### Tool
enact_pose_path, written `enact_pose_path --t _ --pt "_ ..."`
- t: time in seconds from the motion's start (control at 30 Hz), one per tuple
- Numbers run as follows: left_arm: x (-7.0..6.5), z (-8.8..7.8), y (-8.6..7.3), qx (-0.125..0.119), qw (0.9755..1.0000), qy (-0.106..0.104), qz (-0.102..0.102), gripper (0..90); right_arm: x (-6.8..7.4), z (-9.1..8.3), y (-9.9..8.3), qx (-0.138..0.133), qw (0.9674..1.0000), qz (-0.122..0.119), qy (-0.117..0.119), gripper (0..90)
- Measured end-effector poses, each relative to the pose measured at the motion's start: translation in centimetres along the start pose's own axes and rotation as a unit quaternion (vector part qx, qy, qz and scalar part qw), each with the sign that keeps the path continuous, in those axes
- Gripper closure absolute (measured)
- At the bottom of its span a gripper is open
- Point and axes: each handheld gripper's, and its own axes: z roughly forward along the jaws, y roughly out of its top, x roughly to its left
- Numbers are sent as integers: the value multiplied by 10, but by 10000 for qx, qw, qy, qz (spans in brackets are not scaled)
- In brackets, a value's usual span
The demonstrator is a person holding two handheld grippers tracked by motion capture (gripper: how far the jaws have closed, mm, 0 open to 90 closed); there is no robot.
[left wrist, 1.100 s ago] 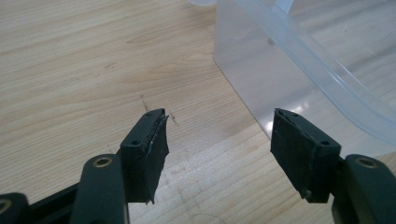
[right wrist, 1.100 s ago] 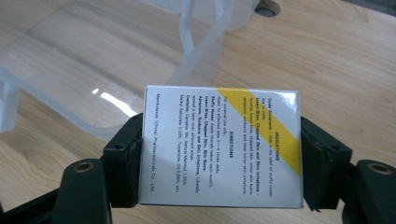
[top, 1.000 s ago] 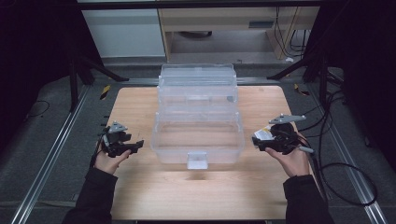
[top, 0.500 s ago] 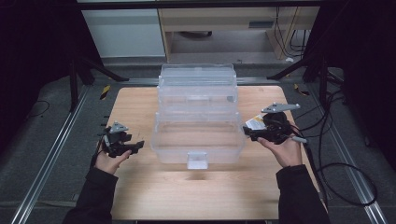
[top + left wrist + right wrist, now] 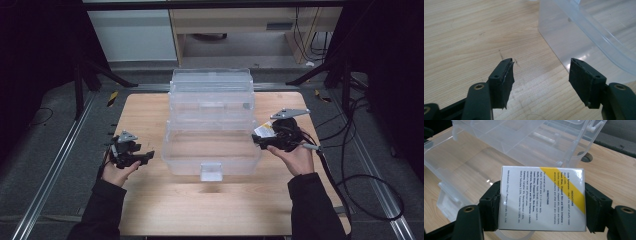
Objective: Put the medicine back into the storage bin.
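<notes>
Clear plastic tiered box [image 5: 212,125] open and empty, right claw [image 5: 261,141] gripping white-and-yellow carton [image 5: 541,198], left claw [image 5: 541,77] open

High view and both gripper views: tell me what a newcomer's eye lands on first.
First, the big clear plastic organiser box standing open in tiers at the middle of the wooden table. Next, the small white carton with a yellow stripe, clamped between the jaws of the right gripper at the box's right edge. The left gripper waits beside the box's left side, jaws apart and holding nothing.
</notes>
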Motion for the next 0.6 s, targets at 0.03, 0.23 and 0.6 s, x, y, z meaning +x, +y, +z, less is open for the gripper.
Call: enact_pose_path --t 0.03,0.23,0.6 --pt "0 0 0 6 10000 -12 16 357 1 3 0 11 10000 -26 3 297" --pt "0 0 0 -22 10000 2 -3 357 3 10 -1 35 9999 -83 84 298" --pt "0 -1 0 -47 10000 6 4 358 13 28 1 163 9992 -289 205 297"
